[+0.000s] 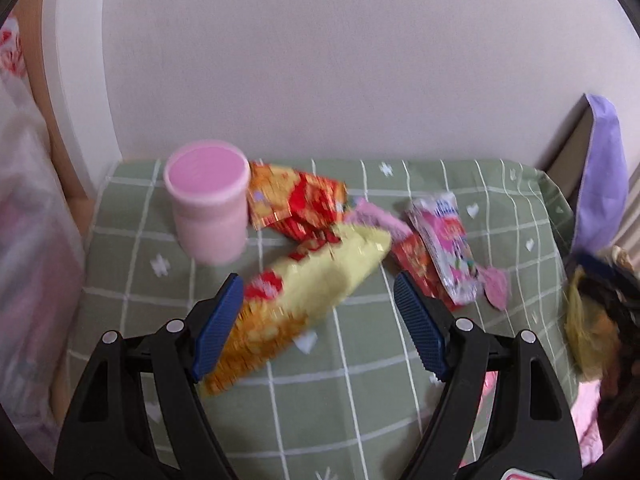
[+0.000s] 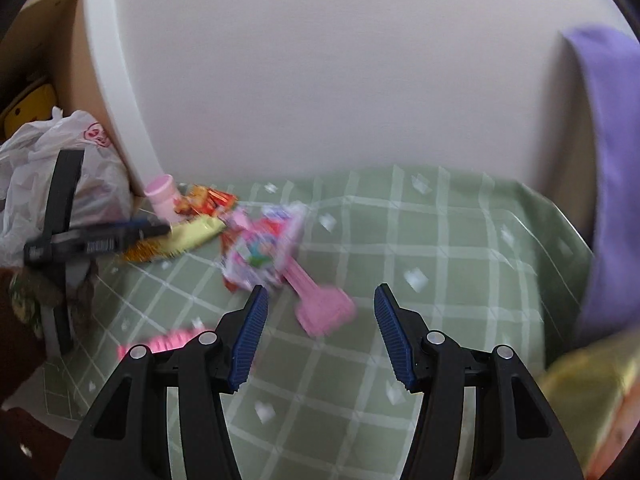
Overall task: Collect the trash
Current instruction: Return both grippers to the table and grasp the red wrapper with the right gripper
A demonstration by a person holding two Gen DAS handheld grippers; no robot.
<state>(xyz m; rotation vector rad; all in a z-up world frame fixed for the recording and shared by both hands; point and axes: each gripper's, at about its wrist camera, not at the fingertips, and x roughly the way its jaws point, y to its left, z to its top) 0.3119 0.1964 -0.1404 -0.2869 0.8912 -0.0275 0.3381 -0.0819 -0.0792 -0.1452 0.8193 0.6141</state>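
Snack trash lies on a green checked tablecloth (image 1: 360,360). In the left wrist view a yellow and orange chip bag (image 1: 304,304) lies between the wide-apart jaws of my left gripper (image 1: 318,280), which is open; its left pad overlaps the bag's edge. Behind it are a red and orange wrapper (image 1: 298,200) and a pink and white wrapper (image 1: 452,248). In the right wrist view my right gripper (image 2: 322,289) is open just above a pink shovel-shaped piece (image 2: 320,312), with the pink and white wrapper (image 2: 260,248) beyond it.
A pink cup (image 1: 206,208) stands upright at the cloth's back left. A white plastic bag (image 2: 60,168) hangs left of the table, near my left gripper (image 2: 100,240). Purple fabric (image 2: 612,160) hangs at the right. A pink comb-like piece (image 2: 172,342) lies near the front edge.
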